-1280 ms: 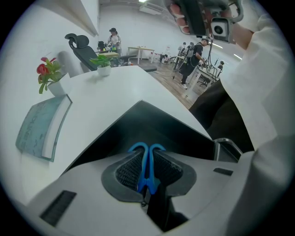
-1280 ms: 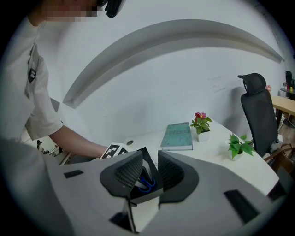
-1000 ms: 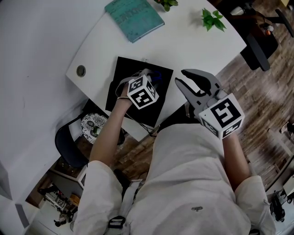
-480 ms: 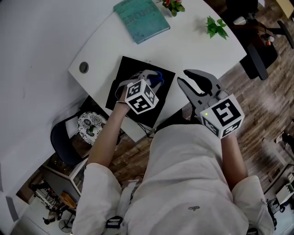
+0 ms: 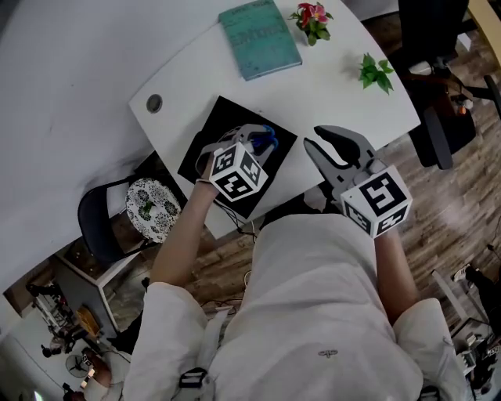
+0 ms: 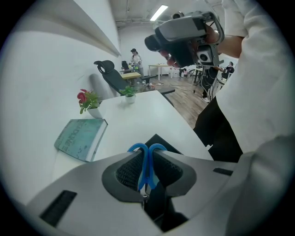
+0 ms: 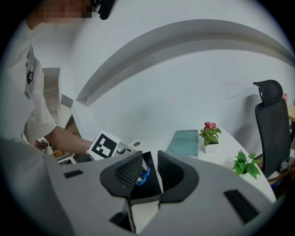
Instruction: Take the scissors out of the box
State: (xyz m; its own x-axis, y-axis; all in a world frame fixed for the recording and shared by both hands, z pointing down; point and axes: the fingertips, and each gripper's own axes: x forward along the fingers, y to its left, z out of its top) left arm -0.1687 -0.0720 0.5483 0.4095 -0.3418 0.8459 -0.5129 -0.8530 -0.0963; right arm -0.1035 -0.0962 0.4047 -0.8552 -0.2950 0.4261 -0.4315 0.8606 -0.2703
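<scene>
The blue-handled metal scissors sit pinched between the two pads of the left gripper. Its jaws are closed on the twin plastic loops, which poke out past the jaw tips. The blades run back into the gripper's throat and are mostly hidden. In the head view the blue loops lie over the far right corner of the flat black square box, at the near edge of the white curved table. Whether the scissors have cleared the box cannot be told from here.

Judging by their look, the scissors are light and stiff, with smooth handles that could slip or swivel between the pads. Pressing both loops together, as here, keeps the blades shut. A grip nearer the pivot would probably swing less.

To the right, the right gripper has its jaws apart with nothing between them. In the head view it hangs over the table's near edge, near the left gripper but not touching it.

Farther off lie a teal hardback book, a small potted plant with red flowers and a little green plant.
</scene>
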